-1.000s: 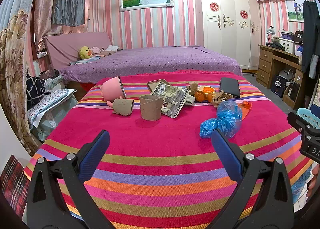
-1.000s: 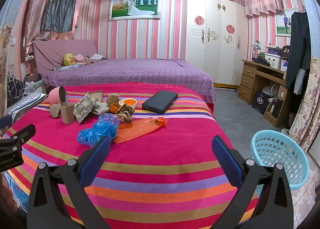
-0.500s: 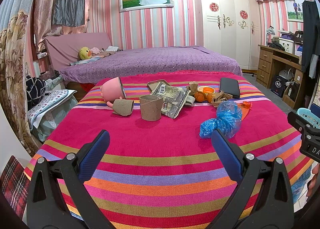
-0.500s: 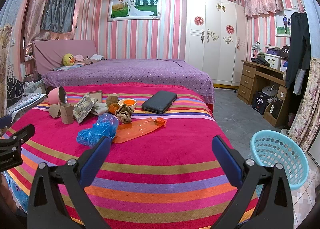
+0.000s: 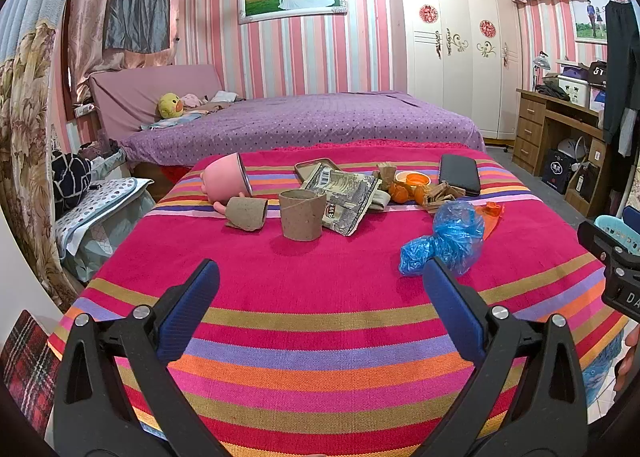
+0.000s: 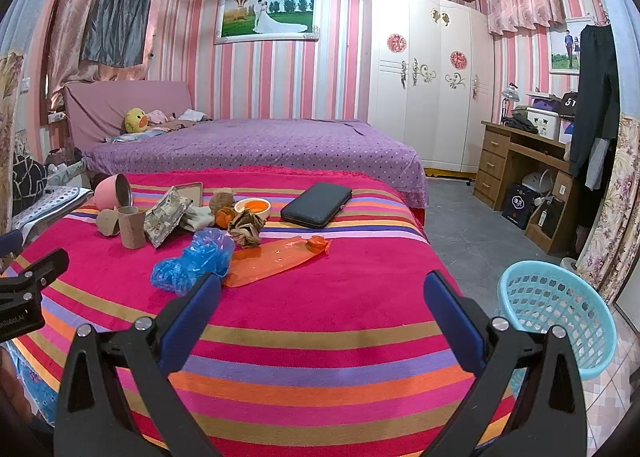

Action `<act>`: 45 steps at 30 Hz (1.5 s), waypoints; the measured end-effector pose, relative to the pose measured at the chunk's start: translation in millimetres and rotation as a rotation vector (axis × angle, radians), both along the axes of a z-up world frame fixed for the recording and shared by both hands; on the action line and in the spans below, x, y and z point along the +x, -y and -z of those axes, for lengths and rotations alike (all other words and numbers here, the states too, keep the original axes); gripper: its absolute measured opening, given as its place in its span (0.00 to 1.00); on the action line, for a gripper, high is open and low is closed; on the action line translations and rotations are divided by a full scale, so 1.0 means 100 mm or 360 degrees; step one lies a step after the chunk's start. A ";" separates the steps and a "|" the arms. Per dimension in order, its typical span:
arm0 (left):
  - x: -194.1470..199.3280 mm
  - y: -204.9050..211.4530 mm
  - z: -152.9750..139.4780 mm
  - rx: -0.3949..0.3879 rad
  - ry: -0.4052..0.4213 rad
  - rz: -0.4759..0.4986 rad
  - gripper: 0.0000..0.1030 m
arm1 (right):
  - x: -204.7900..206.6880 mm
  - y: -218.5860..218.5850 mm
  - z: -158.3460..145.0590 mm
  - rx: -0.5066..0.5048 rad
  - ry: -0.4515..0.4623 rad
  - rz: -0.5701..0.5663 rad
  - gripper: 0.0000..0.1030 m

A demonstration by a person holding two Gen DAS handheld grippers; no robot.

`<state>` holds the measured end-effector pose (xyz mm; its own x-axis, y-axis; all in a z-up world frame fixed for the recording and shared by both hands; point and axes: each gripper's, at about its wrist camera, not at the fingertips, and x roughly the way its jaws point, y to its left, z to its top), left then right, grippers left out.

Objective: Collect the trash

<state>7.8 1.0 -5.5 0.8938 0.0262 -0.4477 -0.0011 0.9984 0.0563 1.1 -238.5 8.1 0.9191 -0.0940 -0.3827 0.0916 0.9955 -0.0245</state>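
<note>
Trash lies on a striped red cloth (image 5: 320,289): a blue plastic bag (image 5: 444,243), an orange plastic bag (image 6: 276,259), an upright brown paper cup (image 5: 301,214), a crushed cup (image 5: 246,212), a printed packet (image 5: 344,197), crumpled brown paper (image 6: 246,227) and orange peels (image 5: 404,191). A light blue basket (image 6: 556,311) stands on the floor at the right. My left gripper (image 5: 320,281) is open and empty, short of the trash. My right gripper (image 6: 322,291) is open and empty over the cloth's near right part.
A pink cup (image 5: 226,181) lies on its side at the far left. A black case (image 5: 460,174), a small bowl (image 6: 252,206) and a tin lid (image 5: 316,168) sit at the back. A purple bed (image 5: 304,121), wardrobe (image 6: 428,97) and wooden desk (image 6: 520,165) lie beyond.
</note>
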 end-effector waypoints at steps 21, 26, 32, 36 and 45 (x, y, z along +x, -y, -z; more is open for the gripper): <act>0.31 -0.33 -0.10 0.0020 -0.0091 -0.0022 0.95 | 0.27 0.23 -0.20 0.0070 0.0006 0.0047 0.96; 0.58 -0.65 -0.08 -0.0078 -0.0179 -0.0088 0.95 | 0.60 0.28 -0.23 0.0066 -0.0083 0.0064 0.96; 0.90 -0.86 -0.01 -0.0056 -0.0205 -0.0201 0.95 | 0.90 0.31 -0.11 0.0116 -0.0144 0.0020 0.96; 1.12 -0.71 0.05 0.0034 -0.0203 -0.0186 0.95 | 1.08 0.32 0.03 0.0080 -0.0211 0.0005 0.96; 1.65 -0.38 0.30 0.0039 -0.0327 -0.0039 0.95 | 1.42 0.48 0.25 0.0038 -0.0361 0.0045 0.96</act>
<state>173.1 39.3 -35.7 0.7827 0.0602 -0.6195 -0.0116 0.9966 0.0821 142.6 -286.6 -17.1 0.8062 -0.1067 -0.5819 0.1141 0.9932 -0.0239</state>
